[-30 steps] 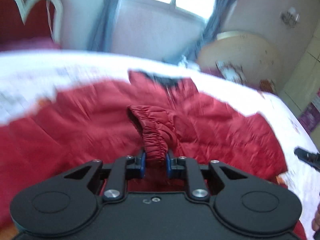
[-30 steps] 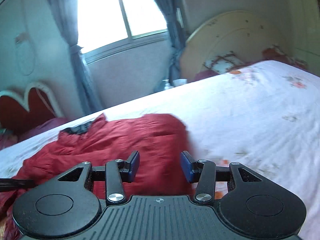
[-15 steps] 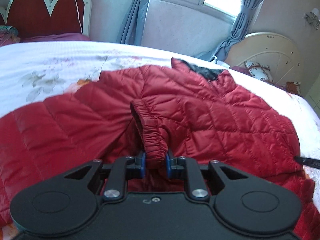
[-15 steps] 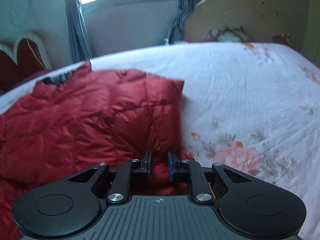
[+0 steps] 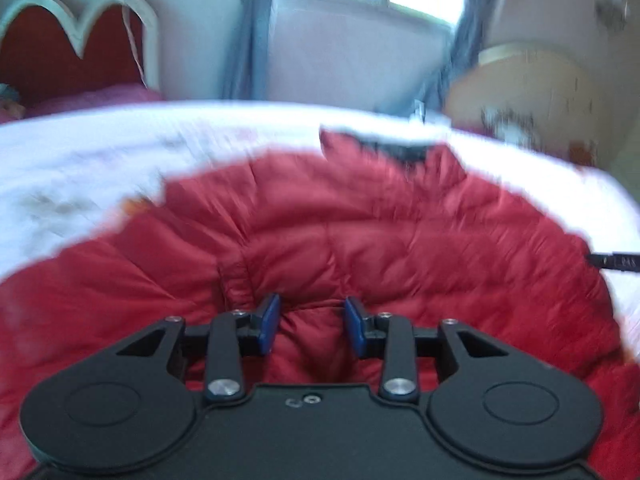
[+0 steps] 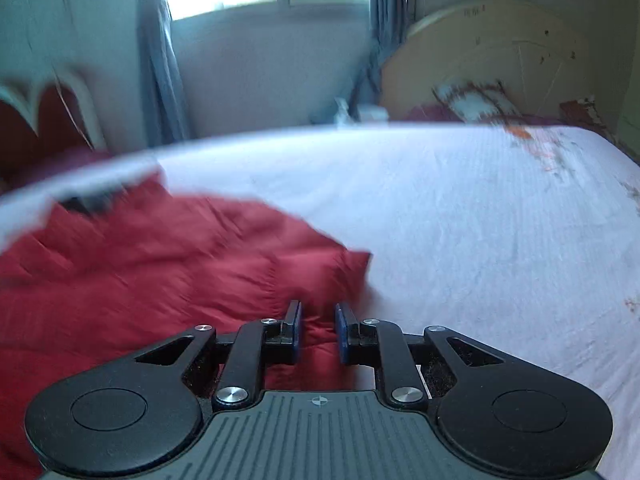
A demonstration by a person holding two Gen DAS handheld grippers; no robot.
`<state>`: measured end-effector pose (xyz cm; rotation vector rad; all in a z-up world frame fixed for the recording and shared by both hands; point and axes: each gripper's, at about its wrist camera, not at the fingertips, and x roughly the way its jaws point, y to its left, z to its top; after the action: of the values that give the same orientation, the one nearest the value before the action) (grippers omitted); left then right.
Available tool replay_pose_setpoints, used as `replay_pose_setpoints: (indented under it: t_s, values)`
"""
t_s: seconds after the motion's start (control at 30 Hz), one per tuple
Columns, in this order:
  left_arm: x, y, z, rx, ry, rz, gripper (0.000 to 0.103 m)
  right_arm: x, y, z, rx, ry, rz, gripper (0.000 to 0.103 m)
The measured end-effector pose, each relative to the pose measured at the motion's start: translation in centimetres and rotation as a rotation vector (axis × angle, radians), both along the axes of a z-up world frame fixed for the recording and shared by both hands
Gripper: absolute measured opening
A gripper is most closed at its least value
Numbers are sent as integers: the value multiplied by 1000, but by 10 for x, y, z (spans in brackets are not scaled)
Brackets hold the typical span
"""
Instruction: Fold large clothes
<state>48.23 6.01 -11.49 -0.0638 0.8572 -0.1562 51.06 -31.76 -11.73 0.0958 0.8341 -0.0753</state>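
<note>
A red quilted jacket [image 5: 380, 240] lies spread on the white floral bed sheet [image 5: 80, 168], its dark collar [image 5: 396, 148] at the far side. My left gripper [image 5: 312, 322] is open just above the jacket's middle, with the sleeve lying loose under it. In the right wrist view the jacket [image 6: 140, 280] fills the left half. My right gripper [image 6: 318, 330] is nearly closed on the jacket's right edge, with red fabric between its blue pads. The right gripper's tip [image 5: 614, 261] shows at the left view's right edge.
A red heart-shaped headboard [image 5: 52, 60] stands at the far left and a round cream headboard [image 6: 500, 64] at the far right. A window with grey curtains [image 6: 160, 60] is behind the bed. The bare sheet [image 6: 500, 240] stretches to the right of the jacket.
My left gripper has opened and let go of the sleeve cuff, which now lies on the jacket. My right gripper stays closed on the jacket's right edge. Both views are blurred by motion.
</note>
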Motion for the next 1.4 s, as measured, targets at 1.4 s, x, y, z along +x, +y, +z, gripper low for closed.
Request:
replay_pose_setpoints:
  t_s: [1.4]
  values:
    - [-28,-29,16,110,-80,-120,47,-30,5,6,21,50,101,16]
